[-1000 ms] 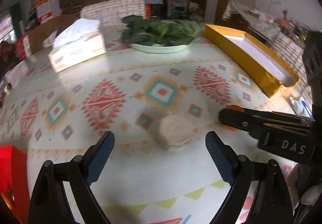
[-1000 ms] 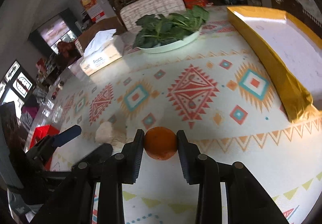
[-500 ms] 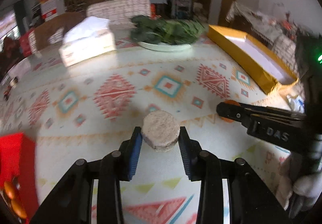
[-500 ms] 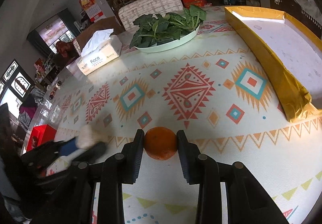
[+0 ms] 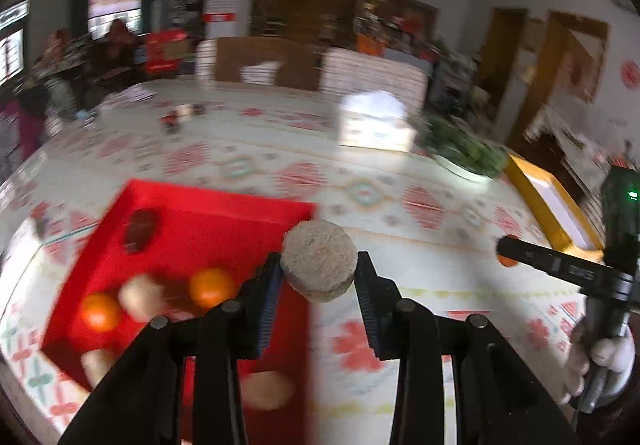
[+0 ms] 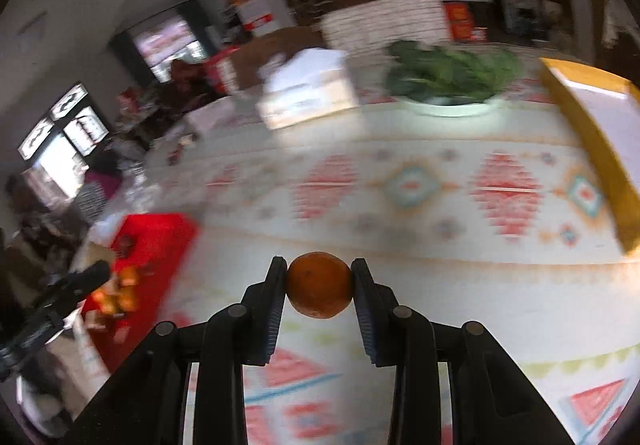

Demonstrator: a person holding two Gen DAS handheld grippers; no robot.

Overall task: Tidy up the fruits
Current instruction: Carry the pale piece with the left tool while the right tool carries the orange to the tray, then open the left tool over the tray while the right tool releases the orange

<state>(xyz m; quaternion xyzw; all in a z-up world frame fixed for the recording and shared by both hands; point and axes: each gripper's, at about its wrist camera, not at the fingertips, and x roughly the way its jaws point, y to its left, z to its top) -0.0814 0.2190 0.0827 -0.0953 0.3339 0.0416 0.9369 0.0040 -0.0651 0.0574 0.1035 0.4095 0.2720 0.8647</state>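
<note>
The left hand-held gripper (image 5: 318, 277) is clamped narrow on a pale, rough-skinned round fruit (image 5: 319, 265), which sits between the blue pads near their tips and hangs over the right-hand rim of the red tray (image 5: 208, 205); what kind of fruit it is cannot be told. The right hand-held gripper (image 6: 319, 285) is closed just as tightly on an orange (image 6: 319, 284), held above bare patterned counter (image 6: 400, 253), with the red tray well off to its left near the counter's left edge. The tray already carries 2 oranges (image 5: 211, 287), several pale fruits and a dark one toward its far corner, all softened by blur. The main risk, as I judge it, is at the release: the pale fruit is over the rim and not the tray floor, so letting go here could bounce it off the wall and send it rolling across the counter. Both fruits are round and pinched at only 2 narrow contact lines, so a quick swing or a twist of the wrist could let either one squirm out of the pads. A drop from this height onto the fruit already in the tray could bruise it or knock a piece over the low wall. The 2 hand-held grippers also head for the same tray, and the right one shows close at the left view's right side, so a collision of fingers is possible if both arrive together.
</note>
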